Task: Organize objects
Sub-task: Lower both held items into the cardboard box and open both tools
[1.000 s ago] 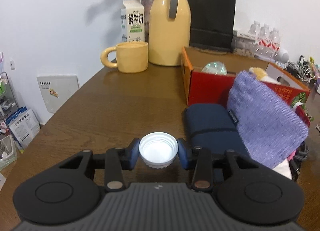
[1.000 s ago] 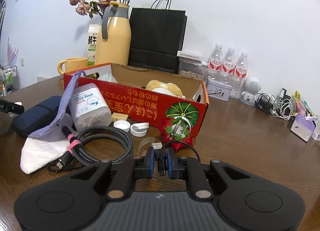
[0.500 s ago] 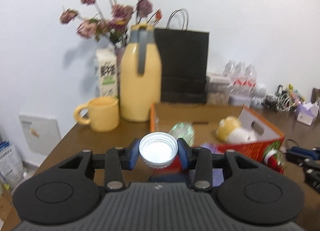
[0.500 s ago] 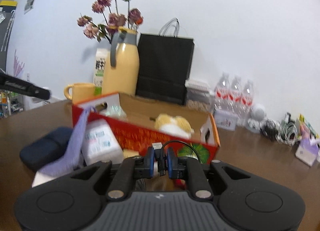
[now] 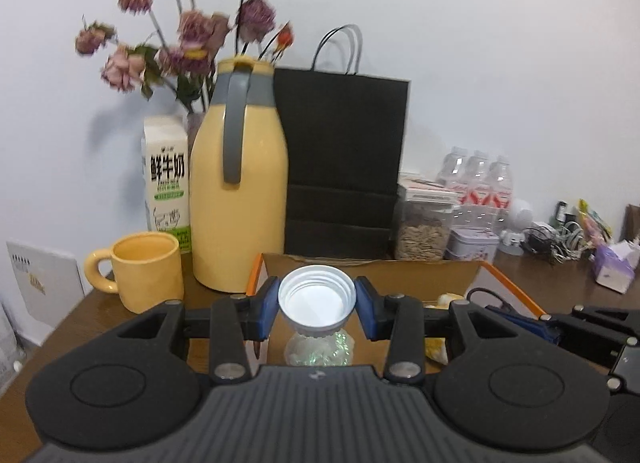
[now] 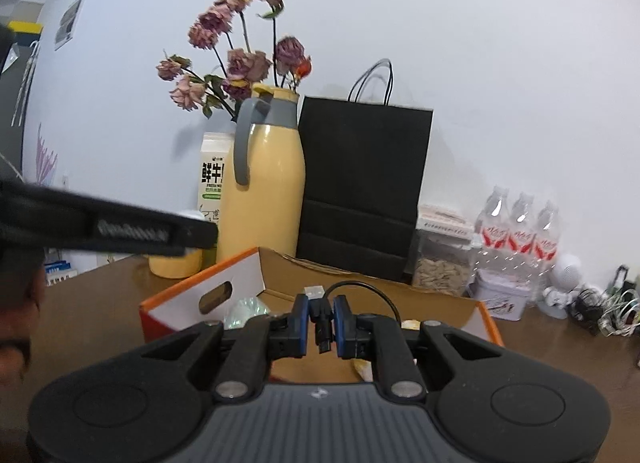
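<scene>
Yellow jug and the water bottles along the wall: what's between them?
In the left wrist view, a black paper bag and a jar of seeds stand between the yellow jug and water bottles.

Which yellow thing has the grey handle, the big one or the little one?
The big one: the tall yellow jug has a grey handle down its front. The little yellow mug beside it has a yellow handle.

box floor (image 5: pixel 400 279): my cap (image 5: pixel 317 300) is hiding it
flowers (image 5: pixel 192 35): blurring
cable (image 6: pixel 360 291): running behind my finger
</scene>
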